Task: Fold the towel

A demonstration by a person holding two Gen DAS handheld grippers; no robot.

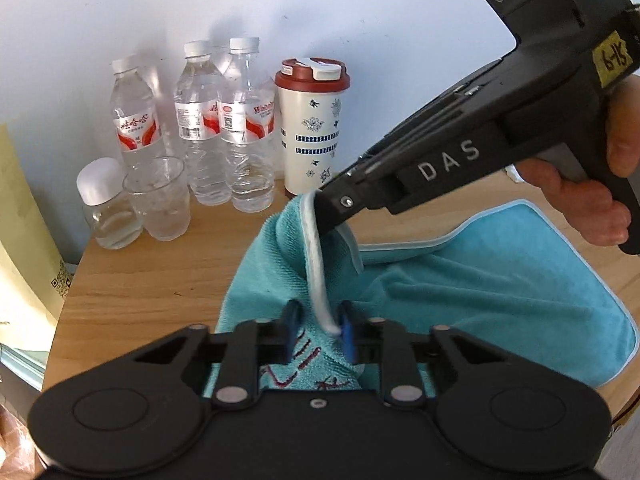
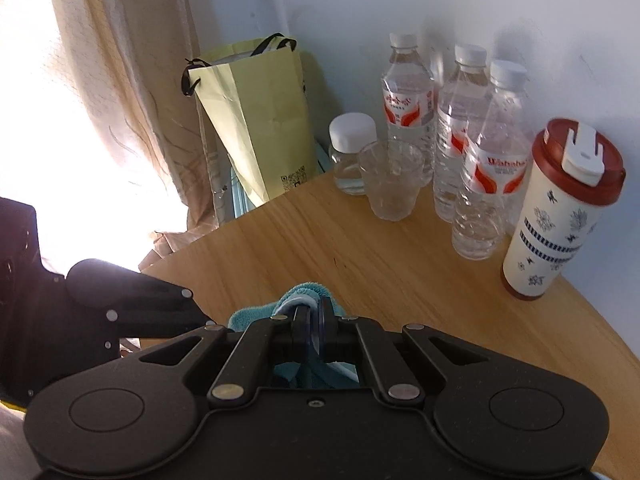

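On the wooden table [image 1: 132, 276], fold barely begun: teal towel [image 1: 500, 280] mostly flat, one edge lifted.

Towel lies spread right of the tumbler [image 1: 314, 128], its near-left portion pulled up off the wood into a peak. Right gripper [image 1: 334, 226] is clamped on the white-piped hem at that peak, just in front of the tumbler; its own camera shows the pads pressed together over cloth. Left gripper [image 1: 318, 330], nearer than the tumbler, has its blue pads parted with the hem hanging between, touching one pad, not pinched. Carry-over and flattening remain, by my reading. Left of the tumbler: three water bottles [image 1: 224, 128], plastic cup [image 1: 160, 200], small jar [image 1: 106, 204]. All near the raised cloth; a sweep could topple them.
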